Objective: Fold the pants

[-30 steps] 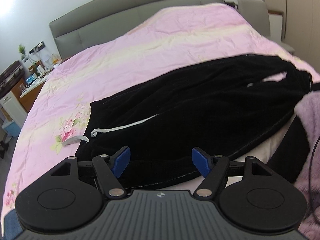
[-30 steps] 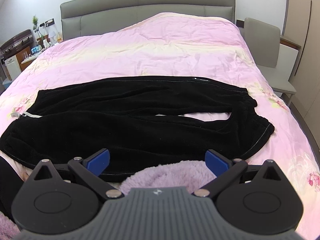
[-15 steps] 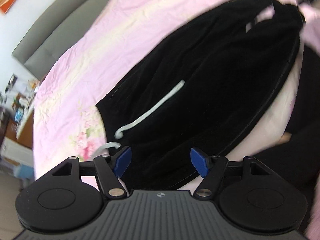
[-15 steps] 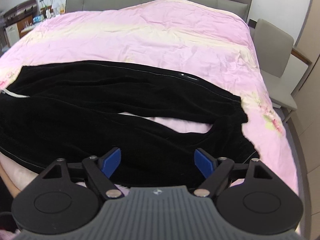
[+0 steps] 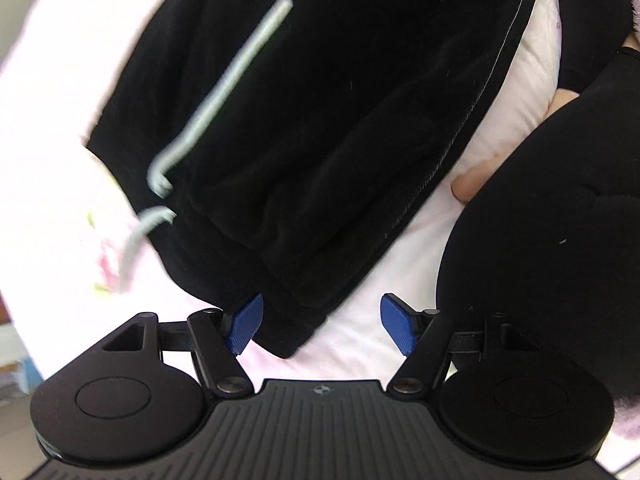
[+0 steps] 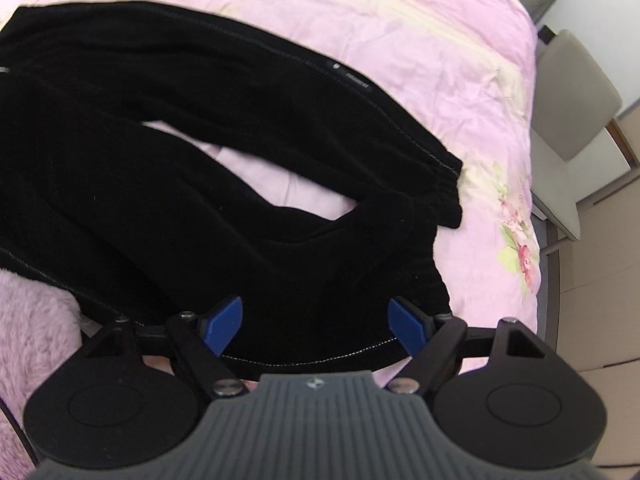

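Hovering low over the bed [image 6: 420, 40], both grippers have their blue-padded fingers spread wide and clamp nothing. The left gripper [image 5: 320, 322] sits at the waistband corner of the black pants [image 5: 320, 100]: its left finger [image 5: 246, 324] lies right at the fabric's edge, though contact cannot be told, while the right finger stands apart over bare pink cover. The right gripper [image 6: 316, 324] is at the other end, with the hem of the nearer leg lying between and just ahead of its fingers [image 6: 224, 324], neither pad visibly pressing it.

Only the left wrist view shows the pale drawstring [image 5: 224, 80], blurred, running across the waist ahead and to the left of the fingers, and a black-sleeved arm [image 5: 552, 220] off to the right. Only the right wrist view shows both legs of the pants [image 6: 200, 160] spread in a loose V with pink cover between them, a fuzzy lilac garment [image 6: 32, 320] left of the fingers and a grey chair [image 6: 572, 100] beyond the bed.

Compared with a second ago, both grippers have dropped much nearer the cloth; the headboard has left both views, and the finger spacing looks unchanged.
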The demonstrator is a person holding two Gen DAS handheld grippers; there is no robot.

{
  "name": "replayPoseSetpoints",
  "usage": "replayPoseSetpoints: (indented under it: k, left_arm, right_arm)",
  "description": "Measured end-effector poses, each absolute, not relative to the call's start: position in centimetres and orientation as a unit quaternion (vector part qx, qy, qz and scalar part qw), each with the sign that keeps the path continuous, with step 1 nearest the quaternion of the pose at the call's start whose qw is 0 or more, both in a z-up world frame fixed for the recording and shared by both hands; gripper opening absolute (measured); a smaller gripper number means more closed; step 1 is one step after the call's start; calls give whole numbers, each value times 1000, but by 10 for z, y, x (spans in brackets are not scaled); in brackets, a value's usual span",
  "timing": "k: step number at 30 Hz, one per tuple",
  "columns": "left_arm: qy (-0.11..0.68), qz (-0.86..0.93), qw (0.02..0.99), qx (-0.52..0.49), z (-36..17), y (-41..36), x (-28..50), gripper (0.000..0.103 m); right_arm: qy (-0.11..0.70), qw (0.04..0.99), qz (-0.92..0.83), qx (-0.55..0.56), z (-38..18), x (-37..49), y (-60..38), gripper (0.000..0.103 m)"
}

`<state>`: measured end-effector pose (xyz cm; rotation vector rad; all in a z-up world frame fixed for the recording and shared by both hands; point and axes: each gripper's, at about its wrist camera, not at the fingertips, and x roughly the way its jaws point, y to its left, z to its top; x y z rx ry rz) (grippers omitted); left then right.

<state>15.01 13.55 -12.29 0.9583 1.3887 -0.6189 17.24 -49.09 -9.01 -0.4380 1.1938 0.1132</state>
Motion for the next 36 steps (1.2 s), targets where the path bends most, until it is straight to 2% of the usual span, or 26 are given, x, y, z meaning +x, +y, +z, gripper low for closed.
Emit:
replayPoseSetpoints:
  k: [2, 6, 13, 22, 24, 29, 30, 33, 35, 36]
  left_arm:
    - [637, -274, 606, 389, -133, 142, 165, 79]
    - [652, -267, 599, 382, -161, 148, 182, 78]
    - [641, -246, 601, 409, -189, 144, 178, 73]
    - [629, -173, 619, 436, -213, 125, 168, 48]
    - [624, -160, 629, 435, -206, 124, 168, 40]
    - [598, -132, 660, 435, -191, 118, 155, 30]
    - [593, -129, 665, 435, -184, 117, 151, 22]
    - [580, -115, 681, 433, -156, 105, 155, 21]
    - [571, -103, 693, 428, -147, 103, 155, 21]
    - [565, -98, 699, 427, -142, 101, 154, 20]
  right_arm:
    - [563, 798, 54, -210, -96, 176, -488, 77]
    - [573, 789, 63, -212, -109, 184, -486, 77]
    - [606, 758, 70, -229, -130, 192, -494, 77]
    - [593, 720, 165, -319, -139, 167, -492, 76]
    - [590, 711, 194, -331, -139, 161, -487, 71]
    - [592, 691, 235, -343, -126, 144, -483, 71]
    - [599, 682, 242, -343, -126, 140, -483, 70]
    - [588, 673, 239, -380, -136, 127, -477, 67]
    - [567, 686, 212, -405, -144, 125, -473, 53]
    - [563, 692, 200, -405, -148, 124, -472, 35]
